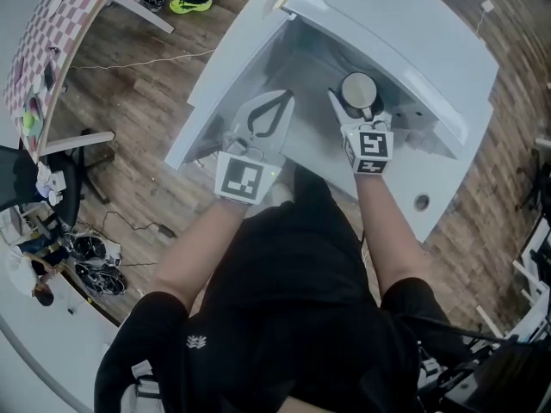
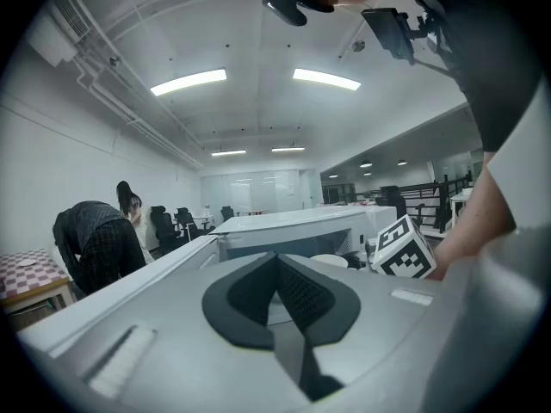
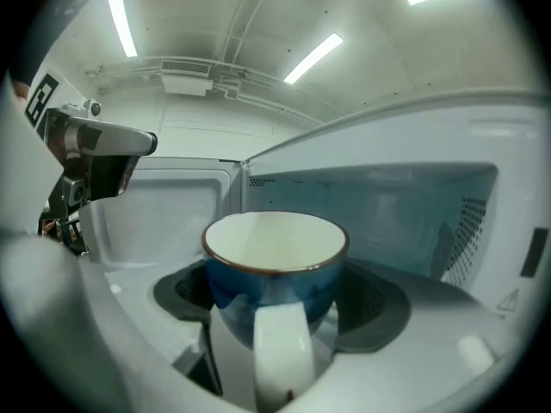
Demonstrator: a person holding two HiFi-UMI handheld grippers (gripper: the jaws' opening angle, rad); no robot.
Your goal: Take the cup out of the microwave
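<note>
A blue cup (image 3: 275, 261) with a white inside and white handle sits between the jaws of my right gripper (image 3: 280, 312), handle toward the camera. The pads press its sides. Behind it is the open microwave (image 3: 413, 205). In the head view the cup (image 1: 359, 91) is at the microwave's (image 1: 413, 33) mouth, held by my right gripper (image 1: 355, 101). My left gripper (image 1: 282, 101) hovers beside it on the left, by the open door (image 1: 224, 67). Its black pads meet at the tips with nothing between them in the left gripper view (image 2: 277, 261).
The microwave stands on a white table (image 1: 430, 205) over a wooden floor. A checkered table (image 1: 52, 33) and office chairs are at the far left. Two people (image 2: 90, 239) stand far off in the left gripper view. The right gripper's marker cube (image 2: 403, 249) shows there too.
</note>
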